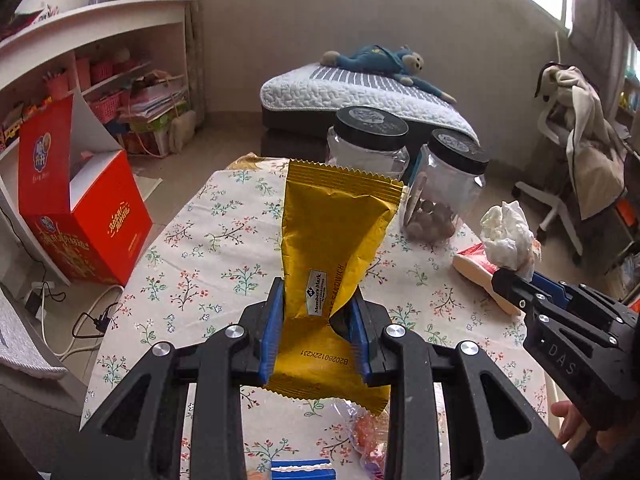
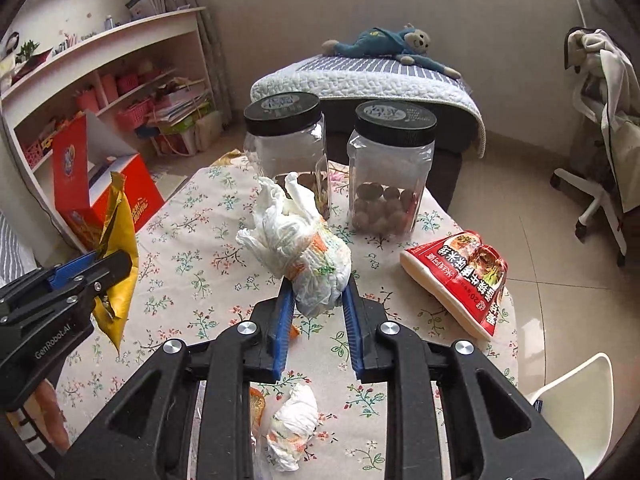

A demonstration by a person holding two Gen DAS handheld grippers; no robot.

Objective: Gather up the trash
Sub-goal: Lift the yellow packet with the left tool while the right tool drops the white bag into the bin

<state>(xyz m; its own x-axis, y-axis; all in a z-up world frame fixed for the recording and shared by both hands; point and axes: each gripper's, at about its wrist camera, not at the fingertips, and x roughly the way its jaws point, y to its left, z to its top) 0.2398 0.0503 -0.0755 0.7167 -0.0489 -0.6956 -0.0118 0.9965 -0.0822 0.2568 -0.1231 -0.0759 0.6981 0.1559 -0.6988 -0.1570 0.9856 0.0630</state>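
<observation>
A: Left claw (image 1: 318, 308) pinches the gold wrapper (image 1: 336, 240), lifted over the floral table (image 1: 192, 248). Red box (image 1: 86, 216) on the floor at nine o'clock.

B: Only the right wrist view shows the red snack bag (image 2: 460, 276) at three o'clock. Right claw (image 2: 318, 296) squeezes crumpled tissue (image 2: 308, 252); two jars (image 2: 390, 168) at twelve o'clock.

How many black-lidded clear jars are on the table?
2. One jar stands at the table's far edge, left; the other jar, holding brown round things, stands beside it, right. None seems hidden.

Gold wrapper (image 1: 332, 240), white tissue wad (image 2: 308, 252), red snack bag (image 2: 464, 276), floral cream tablecloth (image 2: 200, 248), blue-padded black claws.
</observation>
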